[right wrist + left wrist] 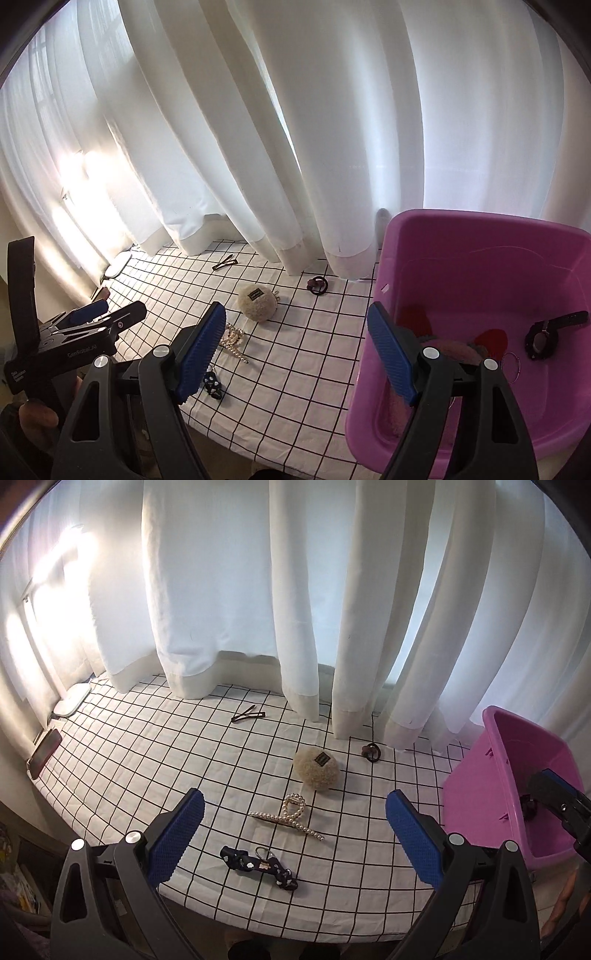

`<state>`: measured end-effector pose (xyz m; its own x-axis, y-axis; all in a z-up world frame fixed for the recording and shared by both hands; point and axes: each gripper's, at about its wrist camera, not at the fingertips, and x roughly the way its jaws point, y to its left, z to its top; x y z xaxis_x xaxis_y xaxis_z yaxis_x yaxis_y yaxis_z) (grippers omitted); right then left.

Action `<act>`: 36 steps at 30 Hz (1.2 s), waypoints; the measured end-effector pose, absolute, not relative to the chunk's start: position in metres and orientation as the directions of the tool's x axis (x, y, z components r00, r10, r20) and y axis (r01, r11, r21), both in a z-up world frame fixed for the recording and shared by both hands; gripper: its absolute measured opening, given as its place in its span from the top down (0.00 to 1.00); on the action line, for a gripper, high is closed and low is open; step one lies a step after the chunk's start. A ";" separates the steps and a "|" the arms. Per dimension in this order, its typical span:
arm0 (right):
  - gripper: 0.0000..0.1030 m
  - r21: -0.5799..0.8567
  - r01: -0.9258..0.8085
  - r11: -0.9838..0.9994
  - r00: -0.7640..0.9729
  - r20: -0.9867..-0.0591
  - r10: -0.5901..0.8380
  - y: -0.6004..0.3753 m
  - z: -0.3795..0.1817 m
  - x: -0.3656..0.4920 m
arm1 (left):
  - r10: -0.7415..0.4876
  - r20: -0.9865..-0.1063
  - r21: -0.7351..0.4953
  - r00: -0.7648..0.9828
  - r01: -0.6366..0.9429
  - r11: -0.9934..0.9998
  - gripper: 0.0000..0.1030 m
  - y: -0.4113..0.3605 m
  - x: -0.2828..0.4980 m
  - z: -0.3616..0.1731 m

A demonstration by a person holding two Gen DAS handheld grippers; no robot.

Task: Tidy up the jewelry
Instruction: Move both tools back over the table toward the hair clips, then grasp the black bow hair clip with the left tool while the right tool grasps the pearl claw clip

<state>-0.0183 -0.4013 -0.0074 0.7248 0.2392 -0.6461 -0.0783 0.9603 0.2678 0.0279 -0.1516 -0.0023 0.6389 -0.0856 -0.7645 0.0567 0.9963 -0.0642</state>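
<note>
From the left wrist camera, the left gripper (295,840) hangs over the near edge of the checked tablecloth (147,760) with its blue fingers (176,843) spread wide and nothing between the pads; the pearl hair claw (286,818) lies on the cloth right in the gap between them, and the navy patterned strap with a key ring (260,866) sits just nearer; a fluffy beige clip (317,770) rests beyond the claw, a dark hair tie (371,752) and two thin hairpins (248,714) farther back by the curtain (229,590); the pink bin (491,794) stands at the right.

From the right wrist camera, the right gripper (297,354) is parted wide and holds nothing; its right finger (391,360) overlaps the rim of the pink bin (480,258), its left finger covers part of the pearl hair claw (233,341); inside the bin lie a black watch (550,332), a thin metal ring (511,369) and something pink and fuzzy.
</note>
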 end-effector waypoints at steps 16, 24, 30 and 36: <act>0.27 0.290 0.025 0.957 0.679 -0.707 0.197 -0.288 -0.073 -0.017 | -0.087 -0.823 -0.043 0.562 0.092 0.995 0.06 -0.022 0.046 -0.074; 0.27 0.269 -0.021 0.963 0.624 -0.749 0.223 -0.264 -0.121 0.012 | -0.122 -0.858 -0.060 0.500 0.140 0.988 0.06 -0.024 0.034 -0.128; 0.27 0.262 -0.104 0.959 0.591 -0.759 0.272 -0.261 -0.150 0.038 | -0.169 -0.854 -0.108 0.492 0.151 0.983 0.06 -0.045 0.022 -0.156; 0.27 0.242 -0.205 0.948 0.556 -0.768 0.317 -0.252 -0.177 0.057 | -0.176 -0.833 -0.086 0.524 0.192 0.978 0.06 -0.071 0.021 -0.176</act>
